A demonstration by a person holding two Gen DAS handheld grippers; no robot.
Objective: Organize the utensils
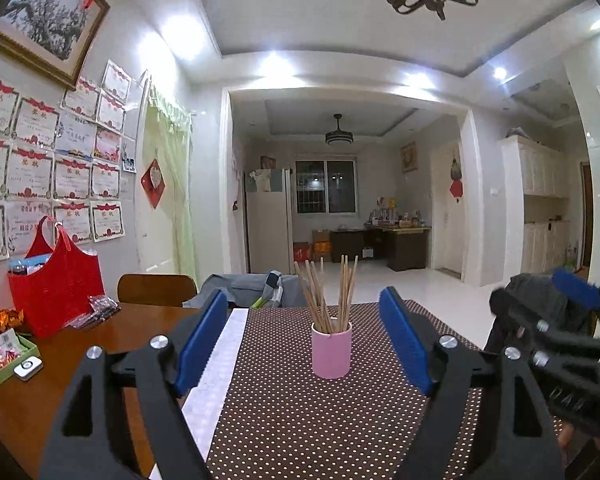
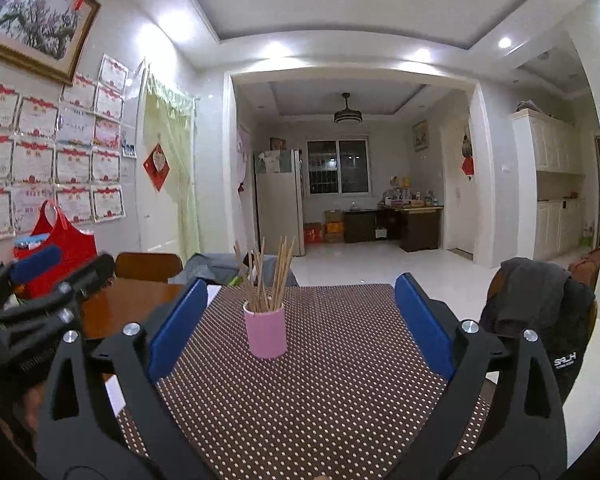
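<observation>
A pink cup (image 1: 331,354) (image 2: 265,332) stands upright on the brown dotted mat (image 1: 300,420) (image 2: 320,380), with several wooden chopsticks (image 1: 328,292) (image 2: 266,274) standing in it. My left gripper (image 1: 306,338) is open, its blue pads wide apart on either side of the cup and short of it, nothing between them. My right gripper (image 2: 302,320) is also open and empty, with the cup ahead, nearer its left finger. Each gripper shows at the edge of the other's view: the right gripper (image 1: 572,320) and the left gripper (image 2: 40,280).
A red basket (image 1: 54,284) (image 2: 60,248), snack packets and a green tray (image 1: 4,360) sit on the wooden table (image 1: 148,320) at the left. A wooden chair back (image 1: 156,288) stands behind the table. A chair draped with a dark jacket (image 2: 540,304) stands at the right.
</observation>
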